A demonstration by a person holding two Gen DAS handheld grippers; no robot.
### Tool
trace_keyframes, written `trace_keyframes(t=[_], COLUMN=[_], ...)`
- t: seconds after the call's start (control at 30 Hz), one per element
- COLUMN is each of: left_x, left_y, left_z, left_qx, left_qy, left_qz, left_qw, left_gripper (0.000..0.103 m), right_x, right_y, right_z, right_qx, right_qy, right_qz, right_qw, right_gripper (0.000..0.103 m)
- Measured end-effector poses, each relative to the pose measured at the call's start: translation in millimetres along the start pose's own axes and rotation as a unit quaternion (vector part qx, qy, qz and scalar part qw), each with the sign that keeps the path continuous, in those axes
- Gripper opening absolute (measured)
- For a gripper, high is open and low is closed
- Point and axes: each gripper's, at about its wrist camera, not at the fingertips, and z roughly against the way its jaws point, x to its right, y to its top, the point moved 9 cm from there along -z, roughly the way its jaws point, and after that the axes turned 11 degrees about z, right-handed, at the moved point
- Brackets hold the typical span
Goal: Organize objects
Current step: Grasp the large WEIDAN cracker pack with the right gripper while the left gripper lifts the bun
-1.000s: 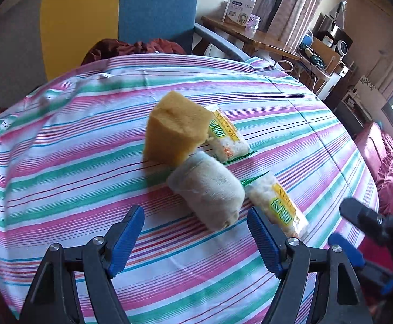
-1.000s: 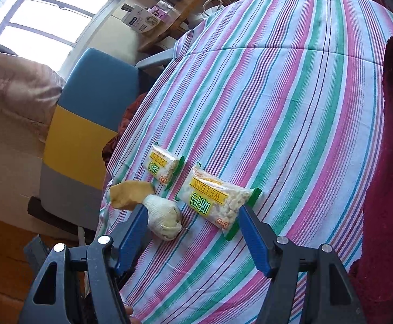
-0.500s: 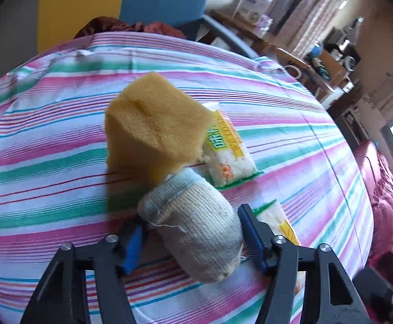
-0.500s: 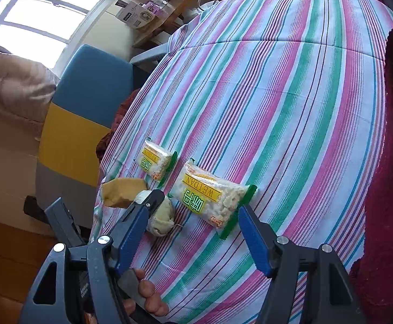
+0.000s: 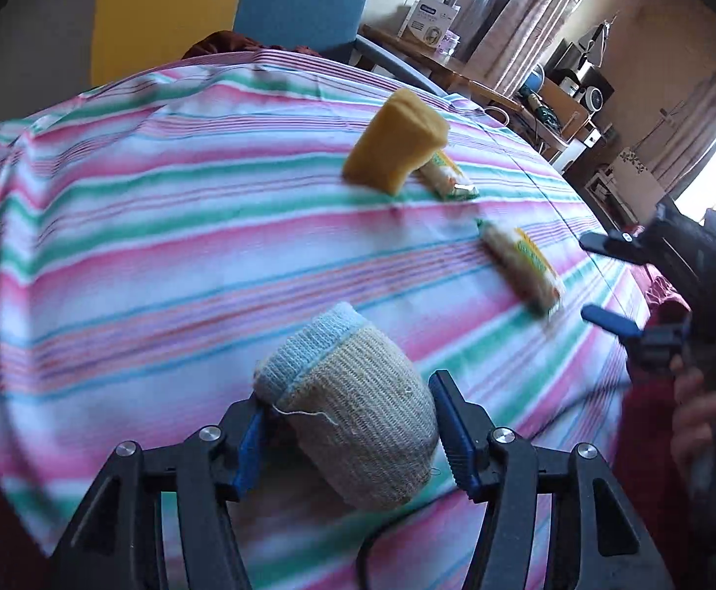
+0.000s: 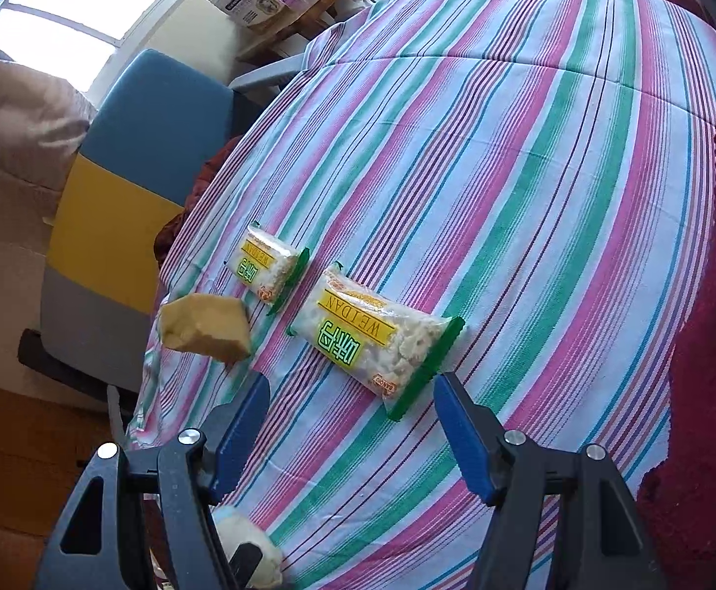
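Between the blue pads of the left gripper (image 5: 345, 435) sits the rolled sock (image 5: 353, 408), both pads pressed against its sides and the roll lifted clear of the striped tablecloth (image 5: 161, 255); the hold looks settled. To carry it well, I judge a steady squeeze is enough (the knit is soft and will bulge rather than slip), with the roll kept low and set down apart from the yellow sponge (image 5: 394, 155), which stands further back; just right of that lie the small snack packet (image 6: 267, 270) and the larger snack packet (image 6: 375, 341), side by side and not touching. Furthest right, the right gripper (image 6: 353, 435) hovers empty, its jaws standing wide apart just short of the larger packet's green end; both tools tilt steeply down toward the cloth.
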Motion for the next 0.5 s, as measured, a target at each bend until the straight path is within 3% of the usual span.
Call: trace_keyframes(t=[0.27,0.4,0.5], left_x=[-18.4,-15.6,-15.7], left_y=[-17.2,-15.4,-15.6], left_z=[18.9,15.6,14.8], left_qx=[0.013,0.015,0.019], left_qy=[0.010,0.016,0.016], left_qz=[0.007,0.003,0.003], left_qw=[0.9998,0.9998,0.9997], left_gripper=[0.061,0.062,0.062], right_x=[-12.9,-23.0,-18.6], right_y=[1.4,17.8,25.0], right_z=[-3.7,-18.4,-39.5], right_qx=[-0.019,-0.043,-0.077], right_qy=[-0.064,-0.142,-0.176], right_qz=[0.086,0.193,0.230], right_qw=[0.994,0.970,0.954], right_gripper=[0.071,0.071,0.071])
